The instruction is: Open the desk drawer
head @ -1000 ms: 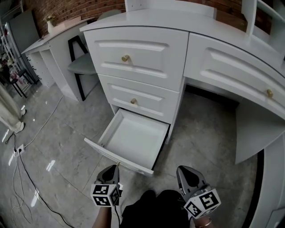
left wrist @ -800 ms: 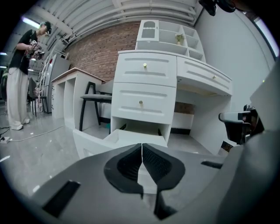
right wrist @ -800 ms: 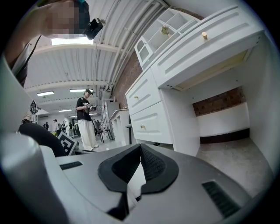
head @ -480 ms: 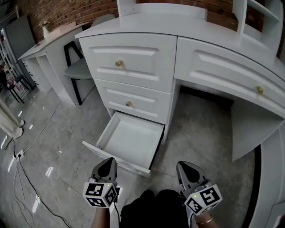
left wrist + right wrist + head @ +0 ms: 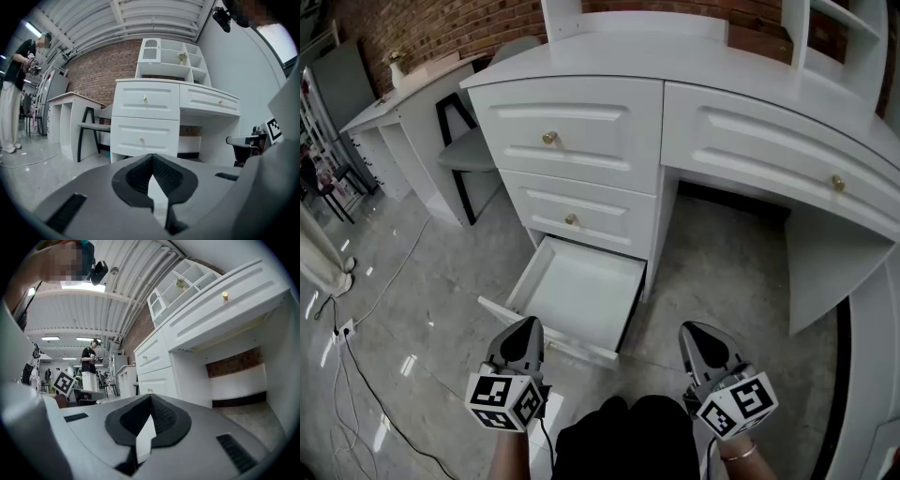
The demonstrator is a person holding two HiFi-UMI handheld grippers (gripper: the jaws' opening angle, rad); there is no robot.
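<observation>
The white bottom drawer (image 5: 581,295) of the white wooden desk (image 5: 703,66) is seen pulled well out at the left, empty inside, so the opening step is judged done. The left gripper (image 5: 528,325) and the right gripper (image 5: 694,330) are held near, clear of the drawer front, each with jaws pressed together on nothing. Nothing more than keeping clear is judged to be called for.
</observation>
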